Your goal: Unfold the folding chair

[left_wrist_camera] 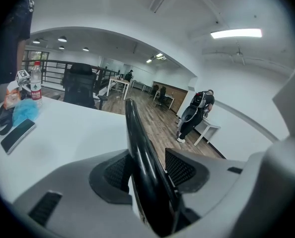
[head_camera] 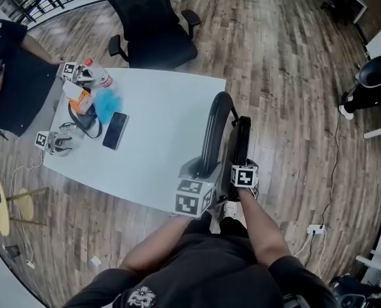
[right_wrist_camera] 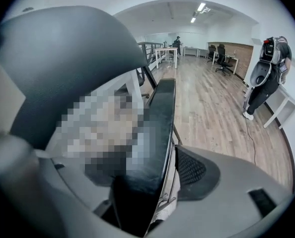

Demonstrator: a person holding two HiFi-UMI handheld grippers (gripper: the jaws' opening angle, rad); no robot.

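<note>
The black folding chair (head_camera: 214,130) stands folded on the floor at the white table's right edge, just in front of me. My left gripper (head_camera: 200,170) is shut on its curved backrest bar (left_wrist_camera: 137,138), which runs up between the two pads of my left gripper (left_wrist_camera: 150,170). My right gripper (head_camera: 237,169) sits beside it on the flat black seat panel (head_camera: 240,143). In the right gripper view the seat panel (right_wrist_camera: 160,118) fills the gap of my right gripper (right_wrist_camera: 152,177), with a chrome frame tube beside the right pad; the left jaw is hidden behind a mosaic patch.
The white table (head_camera: 158,140) carries a phone (head_camera: 115,130), a bottle (head_camera: 95,73), a blue bundle (head_camera: 106,99) and two spare marker cubes. A black office chair (head_camera: 153,27) stands behind it. A person sits at far left (head_camera: 14,76); another stands at right (head_camera: 370,82). A power strip (head_camera: 315,228) lies on the floor.
</note>
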